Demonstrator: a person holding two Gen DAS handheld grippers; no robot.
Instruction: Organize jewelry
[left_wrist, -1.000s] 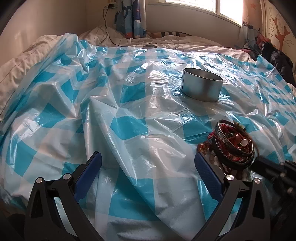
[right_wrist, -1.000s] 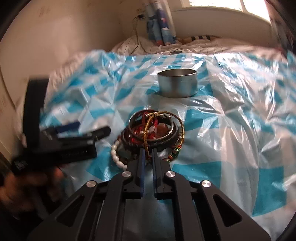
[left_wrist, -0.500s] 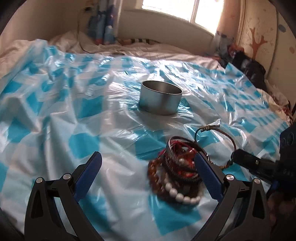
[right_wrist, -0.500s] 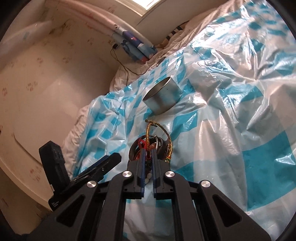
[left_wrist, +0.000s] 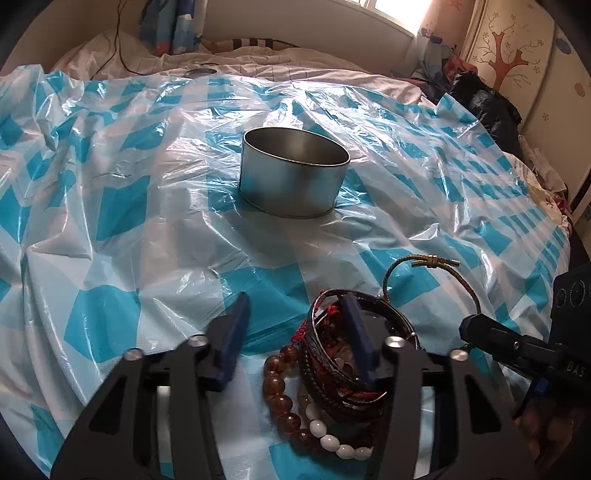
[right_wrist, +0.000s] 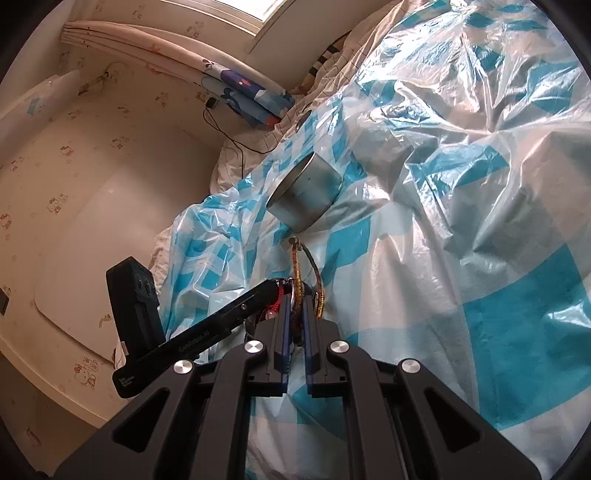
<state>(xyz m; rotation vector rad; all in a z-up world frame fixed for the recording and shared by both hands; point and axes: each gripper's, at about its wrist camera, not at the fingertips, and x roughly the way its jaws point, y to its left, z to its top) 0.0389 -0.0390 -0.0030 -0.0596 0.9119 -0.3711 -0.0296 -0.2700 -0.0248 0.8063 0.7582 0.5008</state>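
my left claw (left_wrist: 295, 325): jaws just closing, astride the bangles (left_wrist: 343, 365), pads not yet pressing | my right claw (right_wrist: 295, 317): pinching the cord bracelet (left_wrist: 432, 273) | bangles heaped on sheet (left_wrist: 147, 221), near the tin (left_wrist: 291, 177)

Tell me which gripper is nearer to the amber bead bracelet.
Left. The left gripper hovers directly over the amber bead bracelet; the right gripper grips the cord bangle beside the pile.
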